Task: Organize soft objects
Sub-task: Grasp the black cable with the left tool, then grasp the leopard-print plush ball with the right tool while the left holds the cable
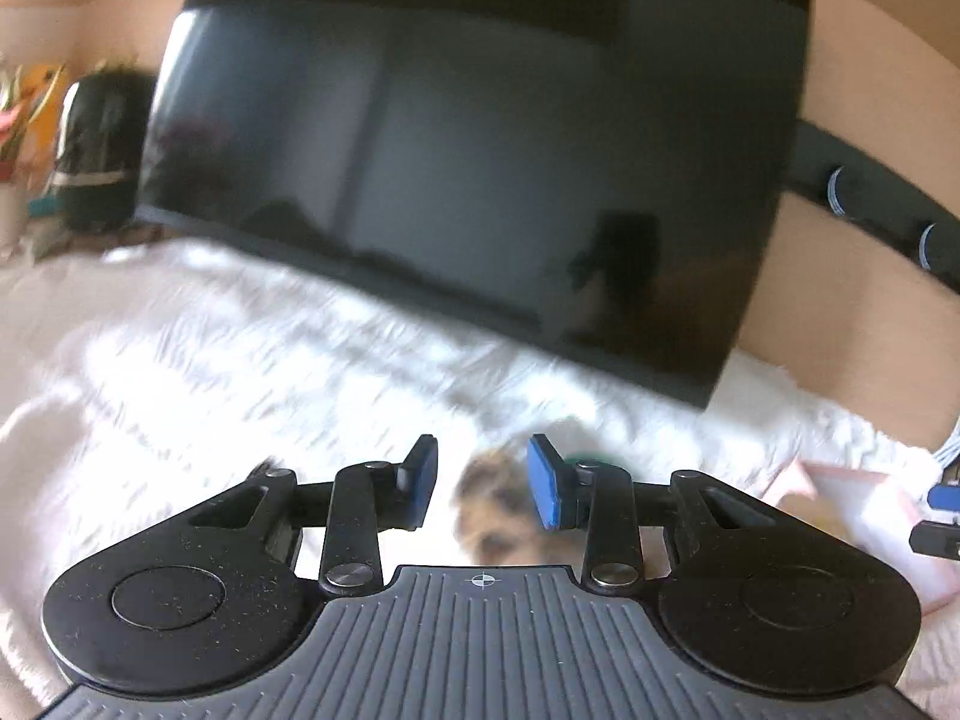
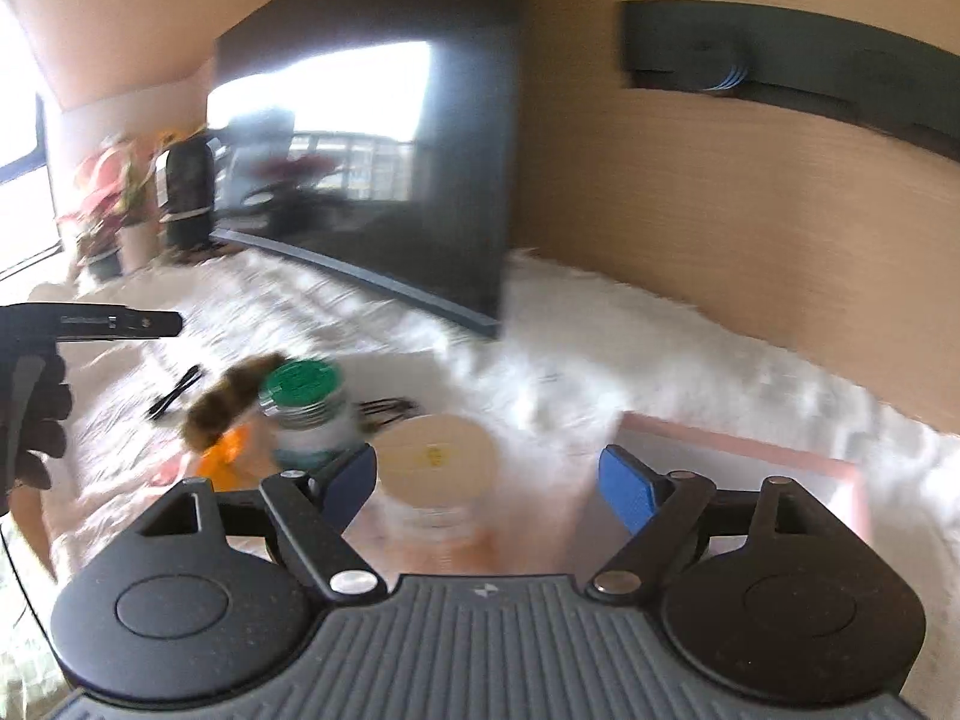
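Currently both tongs are held spread, nothing pinched. Left tongs (image 1: 480, 489) are aimed at a blurred brown-and-tan plush (image 1: 501, 507), seen just beyond the gap between the pads; contact cannot be confirmed. In the right view the same plush (image 2: 225, 405) lies on the white fur rug (image 2: 600, 354), touching the left side of a green-lidded jar (image 2: 303, 414), with an orange piece (image 2: 225, 456) beneath it.

Right tongs (image 2: 486, 480) are hovering over a clear tub with a cream lid (image 2: 438, 450), just right of the jar. A pink tray (image 2: 744, 450) is seen further right of the jar, a TV (image 2: 372, 150) behind it.

Plush is judged light, soft, compressible, non-fragile; some give under the pads is expected, slip is unlikely. Hold is best taken across the thick middle of the body, from the side away from the jar, so the jar is not knocked. Jar and tub are judged rigid, not task items.
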Available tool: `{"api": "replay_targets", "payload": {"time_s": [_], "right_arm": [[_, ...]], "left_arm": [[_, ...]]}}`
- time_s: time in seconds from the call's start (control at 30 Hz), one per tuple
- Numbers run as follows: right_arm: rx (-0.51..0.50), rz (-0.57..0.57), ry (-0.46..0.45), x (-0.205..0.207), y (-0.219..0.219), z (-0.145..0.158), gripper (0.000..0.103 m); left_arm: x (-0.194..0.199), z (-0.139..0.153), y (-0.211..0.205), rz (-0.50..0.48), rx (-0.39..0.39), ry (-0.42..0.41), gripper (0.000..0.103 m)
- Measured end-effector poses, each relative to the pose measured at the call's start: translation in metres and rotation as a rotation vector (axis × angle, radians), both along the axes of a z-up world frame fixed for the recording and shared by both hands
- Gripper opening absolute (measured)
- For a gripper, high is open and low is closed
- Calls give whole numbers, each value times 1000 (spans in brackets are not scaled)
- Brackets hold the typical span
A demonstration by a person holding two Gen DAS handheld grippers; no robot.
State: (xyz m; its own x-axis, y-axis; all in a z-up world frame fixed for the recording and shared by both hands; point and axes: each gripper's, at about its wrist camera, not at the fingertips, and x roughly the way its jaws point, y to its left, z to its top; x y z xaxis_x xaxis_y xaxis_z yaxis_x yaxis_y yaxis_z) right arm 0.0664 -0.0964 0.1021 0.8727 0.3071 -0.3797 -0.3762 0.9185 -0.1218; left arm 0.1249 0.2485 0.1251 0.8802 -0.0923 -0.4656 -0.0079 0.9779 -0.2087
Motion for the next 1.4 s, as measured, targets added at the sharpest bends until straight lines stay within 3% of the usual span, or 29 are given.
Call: {"api": "replay_targets", "payload": {"time_s": [0.1, 0.23, 0.33, 0.4, 0.57, 0.63, 0.7, 0.77, 0.9, 1.0, 1.07, 1.17, 1.3, 1.37, 1.4], "right_arm": [[-48, 39, 19, -2, 23, -11, 82], [-108, 72, 41, -5, 43, -25, 82], [-143, 91, 49, -8, 51, -33, 82], [-155, 100, 55, -8, 54, -36, 82], [-166, 127, 70, -8, 62, -40, 82], [-173, 135, 80, -7, 67, -41, 82], [-178, 121, 81, -5, 72, -39, 82], [-178, 111, 61, -4, 78, -35, 91], [-188, 147, -34, -8, 96, -19, 100], [-195, 180, -24, 3, 118, 0, 100], [-212, 180, -36, 17, 138, 12, 99], [-245, 178, -26, 44, 174, 27, 99], [-230, 178, 108, 95, 220, 33, 85], [-224, 171, 191, 118, 239, 26, 67], [-220, 159, 235, 130, 248, 20, 64]], "left_arm": [[-3, -18, 14, -21, -21, 27, 37], [-5, -34, 51, 141, -63, -7, 37], [6, -41, 73, 173, -43, -3, 37], [19, -47, 80, 155, 2, 29, 37], [50, -80, 79, 138, 239, 178, 37], [56, -90, 83, 157, 278, 205, 40], [59, -94, 91, 172, 235, 234, 41], [62, -95, 95, 165, 204, 250, 40], [62, -92, 102, 159, 156, 273, 40], [60, -90, 101, 164, 169, 282, 24], [56, -88, 103, 138, 130, 259, 21], [42, -79, 108, 103, 74, 160, 17], [36, -76, 112, 45, 9, 105, 17], [37, -77, 115, 35, -31, 103, 17], [37, -77, 118, 25, -60, 100, 17]]}}
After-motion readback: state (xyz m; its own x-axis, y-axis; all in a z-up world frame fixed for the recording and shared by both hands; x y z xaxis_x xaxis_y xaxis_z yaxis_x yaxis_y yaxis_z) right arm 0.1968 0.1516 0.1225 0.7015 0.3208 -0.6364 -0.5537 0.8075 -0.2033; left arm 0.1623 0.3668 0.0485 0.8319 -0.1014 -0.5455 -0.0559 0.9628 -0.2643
